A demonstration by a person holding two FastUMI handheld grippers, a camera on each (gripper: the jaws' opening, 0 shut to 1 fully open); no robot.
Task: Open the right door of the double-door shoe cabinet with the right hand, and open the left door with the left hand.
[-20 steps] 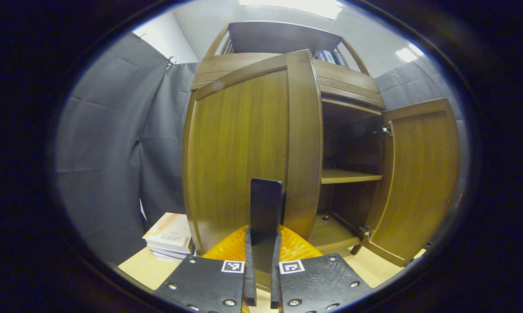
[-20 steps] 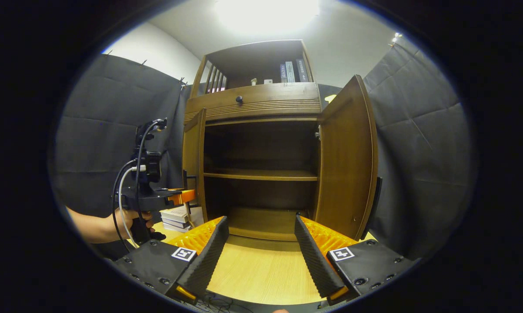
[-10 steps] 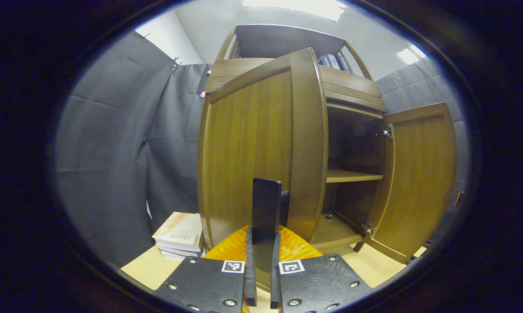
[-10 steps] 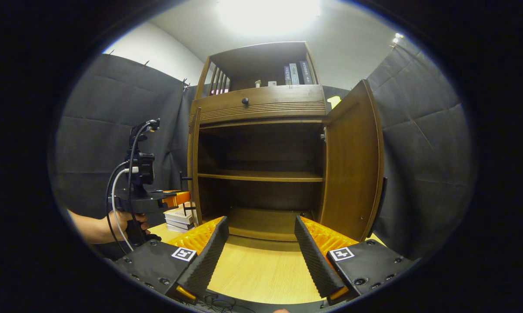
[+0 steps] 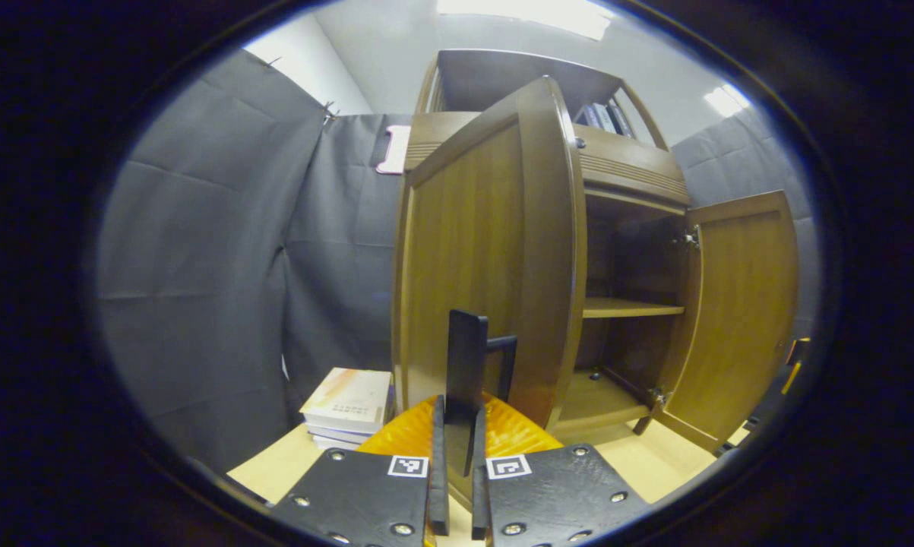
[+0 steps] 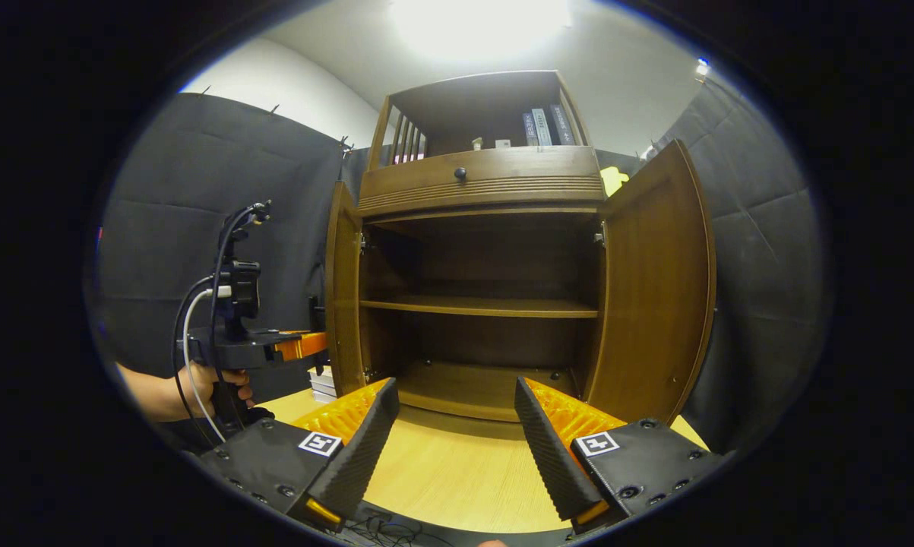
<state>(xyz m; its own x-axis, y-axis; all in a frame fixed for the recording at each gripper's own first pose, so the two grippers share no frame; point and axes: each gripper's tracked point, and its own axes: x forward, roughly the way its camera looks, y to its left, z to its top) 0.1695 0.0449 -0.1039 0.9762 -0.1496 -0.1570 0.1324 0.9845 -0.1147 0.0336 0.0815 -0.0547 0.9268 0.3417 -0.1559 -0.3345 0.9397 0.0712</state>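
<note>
Standing on the pale wooden surface, the brown wooden double-door shoe cabinet has both doors swung out. Its left door is turned far enough that, in the left gripper view, it is seen nearly edge-on, and the left hand-held gripper is clenched on the door's black bar handle, with both fingers pressed against the handle's flat side. In the right gripper view that same hand-held gripper sits just left of the cabinet, gripped by a person's hand with cables looping up from it.

The cabinet's right door stands wide open, angled out to the right of the cabinet's dark interior. A single wooden shelf crosses the middle of the cabinet. The right hand-held gripper is released, its fingers spread wide apart over the surface in front of the cabinet, touching nothing.

A small stack of books lies on the surface just left of the cabinet, beside the open left door. Upright books stand in the open top compartment of the cabinet, above a drawer with a dark round knob.
</note>
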